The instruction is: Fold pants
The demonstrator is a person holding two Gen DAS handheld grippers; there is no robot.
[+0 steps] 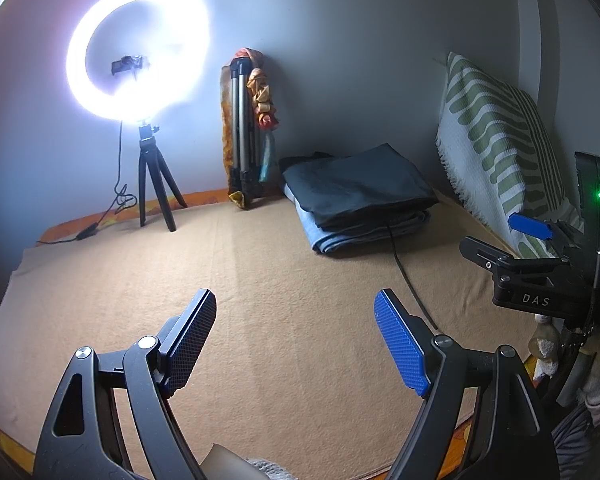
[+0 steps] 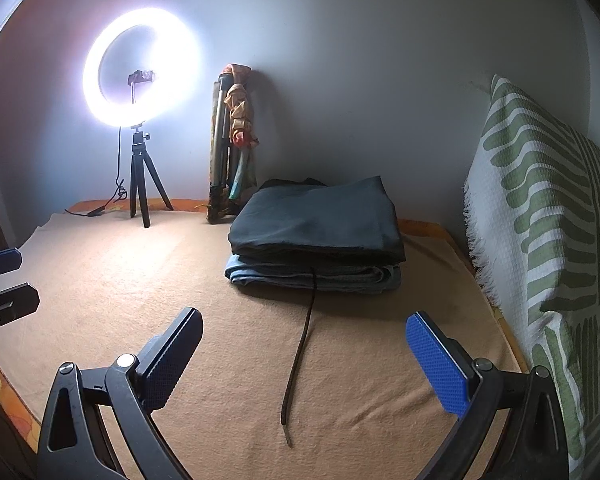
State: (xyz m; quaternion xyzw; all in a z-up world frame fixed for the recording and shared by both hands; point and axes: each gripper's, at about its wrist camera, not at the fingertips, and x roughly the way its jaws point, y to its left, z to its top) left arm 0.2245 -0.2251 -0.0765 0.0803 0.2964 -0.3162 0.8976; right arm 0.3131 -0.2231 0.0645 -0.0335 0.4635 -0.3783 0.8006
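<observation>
A stack of folded pants lies on the tan blanket at the back right: dark pants (image 1: 360, 184) (image 2: 316, 216) on top, light blue jeans (image 1: 340, 236) (image 2: 312, 276) under them. A dark drawstring (image 2: 298, 356) (image 1: 410, 276) trails from the stack toward me. My left gripper (image 1: 296, 340) is open and empty above the blanket, in front of and left of the stack. My right gripper (image 2: 304, 364) is open and empty, straddling the drawstring in front of the stack. It also shows at the right edge of the left wrist view (image 1: 540, 264).
A lit ring light on a small tripod (image 1: 138, 52) (image 2: 140, 76) stands at the back left, its cable (image 1: 112, 208) on the blanket. A folded tripod with cloth (image 1: 246, 132) (image 2: 232, 140) leans on the wall. A green-and-white patterned cushion (image 1: 496, 148) (image 2: 540, 220) borders the right side.
</observation>
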